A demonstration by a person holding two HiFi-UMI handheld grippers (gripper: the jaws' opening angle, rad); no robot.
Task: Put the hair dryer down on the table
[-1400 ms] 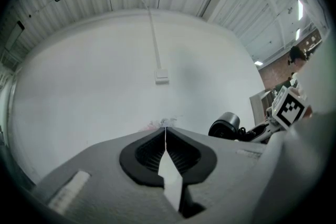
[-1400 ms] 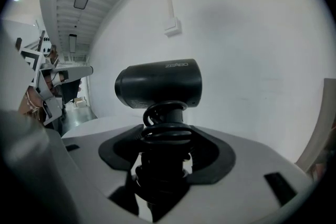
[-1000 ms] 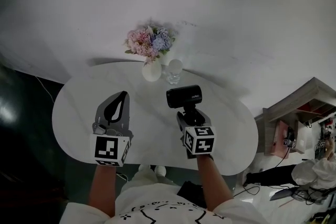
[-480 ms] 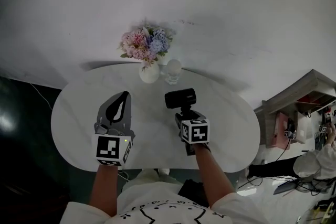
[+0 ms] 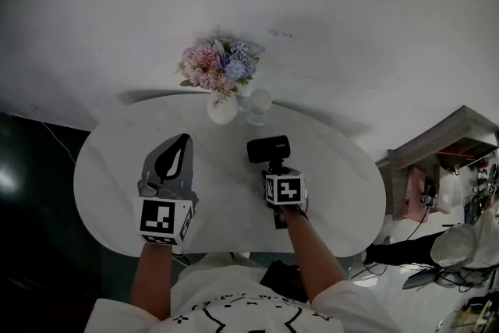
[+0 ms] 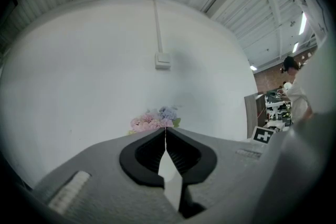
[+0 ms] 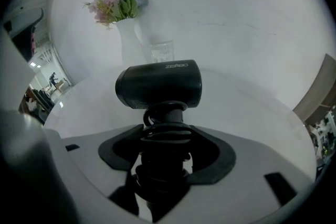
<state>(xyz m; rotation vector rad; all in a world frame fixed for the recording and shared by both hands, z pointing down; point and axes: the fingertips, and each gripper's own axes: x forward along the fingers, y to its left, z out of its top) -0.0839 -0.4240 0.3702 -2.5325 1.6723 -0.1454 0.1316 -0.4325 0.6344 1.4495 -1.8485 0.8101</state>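
Hair dryer [image 7: 158, 85]: black; white brand word too blurry to read | right gripper [image 5: 275, 170]: holds its handle above tabletop [image 5: 343, 187] | left gripper [image 6: 166, 139]: closed, empty

I had bare bench [image 5: 335, 168] open on both sides; ahead, only the flower vase [image 5: 222, 107] and a glass [image 5: 258, 105] stood in the way, near the wall [image 5: 366, 19].
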